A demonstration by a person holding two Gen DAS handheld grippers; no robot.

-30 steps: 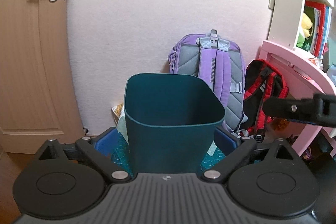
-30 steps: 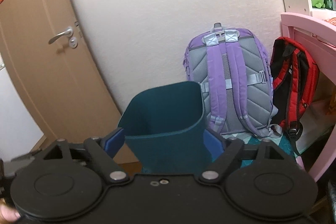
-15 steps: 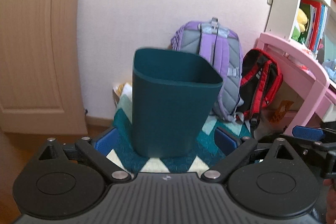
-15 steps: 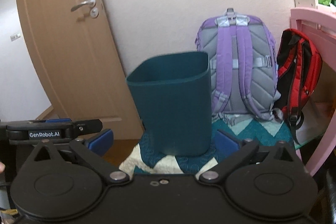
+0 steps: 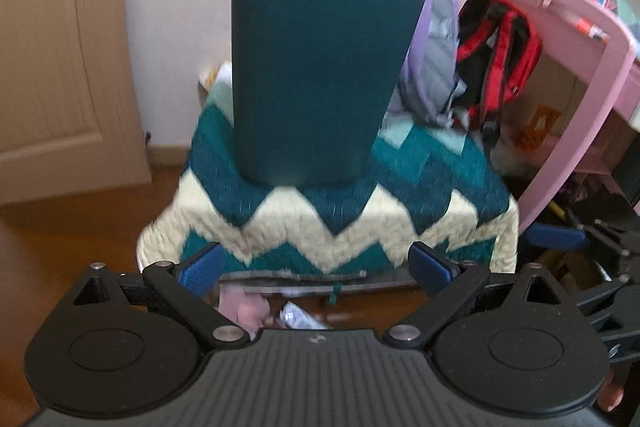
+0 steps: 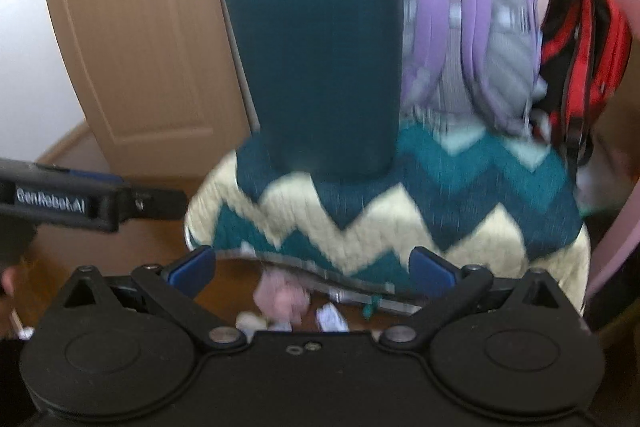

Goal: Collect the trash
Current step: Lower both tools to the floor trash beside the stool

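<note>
A dark teal bin [image 5: 316, 79] [image 6: 320, 75] stands upright on a low table draped with a teal and cream zigzag blanket [image 5: 320, 223] [image 6: 392, 227]. On the wooden floor under the table's front edge lie a crumpled pink piece [image 5: 244, 309] [image 6: 282, 297] and a crumpled white wrapper [image 5: 298, 317] [image 6: 332, 319]. My left gripper [image 5: 316, 269] is open with nothing between its blue pads, low before the table's front. My right gripper [image 6: 312, 267] is open and empty too, just above the floor trash. Both views are blurred.
A purple backpack [image 5: 420, 27] [image 6: 468, 35] and a red and black backpack [image 5: 496, 55] [image 6: 580, 59] lean behind the table. A pink desk frame [image 5: 580, 75] stands right, a wooden door [image 5: 60, 47] [image 6: 132, 39] left. The other gripper shows at each view's side.
Both grippers have sunk and backed away from the bin, which stays on the blanket. The floor trash under the table has come into view. The right jaws widened a little.
</note>
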